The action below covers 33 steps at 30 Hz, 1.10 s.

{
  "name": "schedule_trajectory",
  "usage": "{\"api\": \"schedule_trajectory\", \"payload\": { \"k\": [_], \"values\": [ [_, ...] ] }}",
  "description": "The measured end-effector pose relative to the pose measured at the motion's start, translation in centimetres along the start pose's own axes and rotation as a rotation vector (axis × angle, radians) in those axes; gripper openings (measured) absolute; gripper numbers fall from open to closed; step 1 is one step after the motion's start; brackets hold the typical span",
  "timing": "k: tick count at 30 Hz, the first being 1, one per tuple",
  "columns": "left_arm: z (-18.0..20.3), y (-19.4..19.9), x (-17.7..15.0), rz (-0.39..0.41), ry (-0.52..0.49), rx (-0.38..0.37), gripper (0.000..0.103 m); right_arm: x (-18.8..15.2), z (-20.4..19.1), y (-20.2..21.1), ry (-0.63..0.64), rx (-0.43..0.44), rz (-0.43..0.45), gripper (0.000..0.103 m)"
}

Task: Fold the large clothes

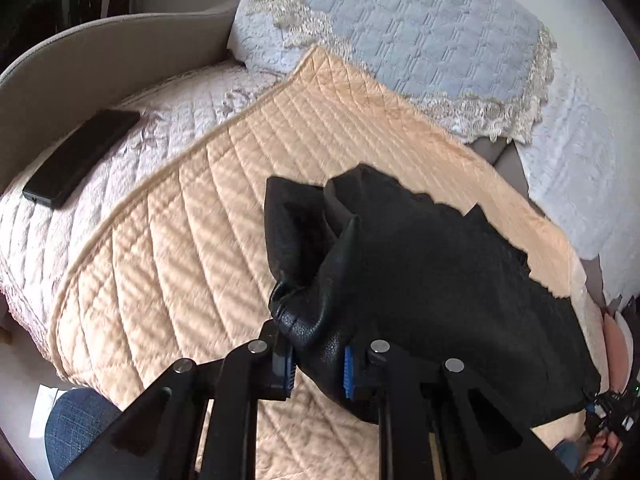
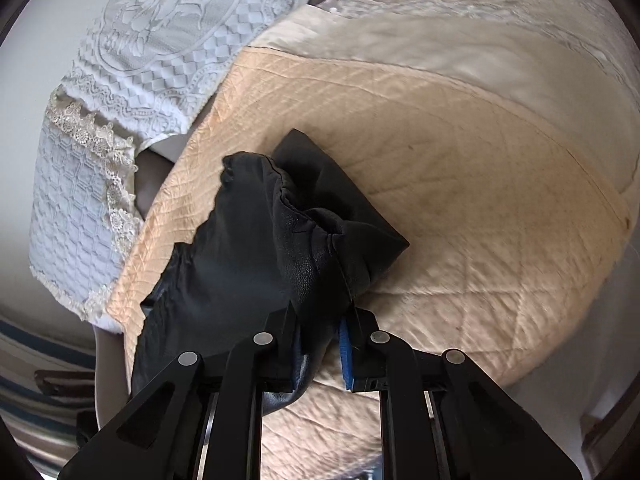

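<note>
A black leather garment (image 1: 432,280) lies bunched on a peach quilted cover (image 1: 180,248) on a sofa. My left gripper (image 1: 319,366) is shut on a gathered corner of it, the leather pinched between the blue pads (image 1: 347,372). In the right wrist view the same black leather garment (image 2: 248,256) is lifted in a fold, and my right gripper (image 2: 320,350) is shut on its other end; one blue pad (image 2: 346,360) shows, the other is hidden by leather. The right gripper (image 1: 608,412) and a hand also show at the left wrist view's right edge.
A black phone (image 1: 78,158) lies on the pale quilted seat by the beige armrest (image 1: 92,56). White lace-edged covers (image 1: 420,40) drape the sofa back (image 2: 160,40). A knee in blue denim (image 1: 76,424) sits at the lower left.
</note>
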<state>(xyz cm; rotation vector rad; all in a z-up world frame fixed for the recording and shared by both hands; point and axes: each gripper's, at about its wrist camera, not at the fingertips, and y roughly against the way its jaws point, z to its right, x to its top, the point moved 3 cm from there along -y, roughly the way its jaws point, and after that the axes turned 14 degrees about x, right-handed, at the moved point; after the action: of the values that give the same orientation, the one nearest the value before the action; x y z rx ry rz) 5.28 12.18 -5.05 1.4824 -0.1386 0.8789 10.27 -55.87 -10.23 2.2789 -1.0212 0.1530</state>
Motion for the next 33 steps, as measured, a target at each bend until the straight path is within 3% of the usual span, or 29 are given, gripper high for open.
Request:
{"api": "schedule_trajectory", "payload": {
  "k": [5, 7, 12, 15, 18, 20, 24, 26, 28, 30, 33],
  "values": [
    [0.3, -0.5, 0.1, -0.007, -0.025, 0.013, 0.021, 0.4, -1.2, -0.5, 0.074, -0.04, -0.029, 0.02],
    [0.2, 0.2, 0.2, -0.001, -0.039, 0.005, 0.027, 0.1, -1.4, 0.5, 0.102, -0.05, -0.027, 0.024],
    [-1.3, 2.8, -0.4, 0.01, -0.055, -0.001, 0.032, -0.1, -3.2, 4.6, 0.242, -0.069, 0.043, 0.025],
    [-1.4, 4.7, -0.1, 0.089, -0.071, 0.021, 0.032, -0.1, -5.7, 5.2, 0.357, 0.0, 0.056, 0.025],
    [0.8, 6.3, 0.9, 0.177, -0.133, -0.024, 0.032, -0.5, -8.4, 3.0, 0.508, 0.066, 0.001, 0.025],
    [2.8, 6.6, 1.4, 0.23, -0.189, -0.057, 0.032, -0.7, -9.1, 0.6, 0.587, 0.062, -0.037, 0.025],
    [6.2, 3.4, 1.9, 0.232, -0.271, -0.073, 0.032, 1.1, -7.5, -4.5, 0.608, -0.015, -0.137, 0.025],
    [6.7, 0.9, 2.1, 0.208, -0.287, -0.039, 0.032, 2.8, -5.8, -5.6, 0.502, 0.024, -0.193, 0.025],
    [6.3, -2.2, 1.9, 0.137, -0.282, -0.003, 0.032, 4.4, -4.1, -6.3, 0.435, -0.004, -0.211, 0.019],
    [5.6, -3.9, 1.6, 0.125, -0.28, 0.017, 0.031, 5.2, -3.5, -6.6, 0.454, -0.044, -0.219, 0.013],
    [5.6, -3.6, 1.7, 0.13, -0.285, 0.021, 0.031, 5.2, -3.8, -6.1, 0.532, -0.085, -0.21, 0.013]
  ]
}}
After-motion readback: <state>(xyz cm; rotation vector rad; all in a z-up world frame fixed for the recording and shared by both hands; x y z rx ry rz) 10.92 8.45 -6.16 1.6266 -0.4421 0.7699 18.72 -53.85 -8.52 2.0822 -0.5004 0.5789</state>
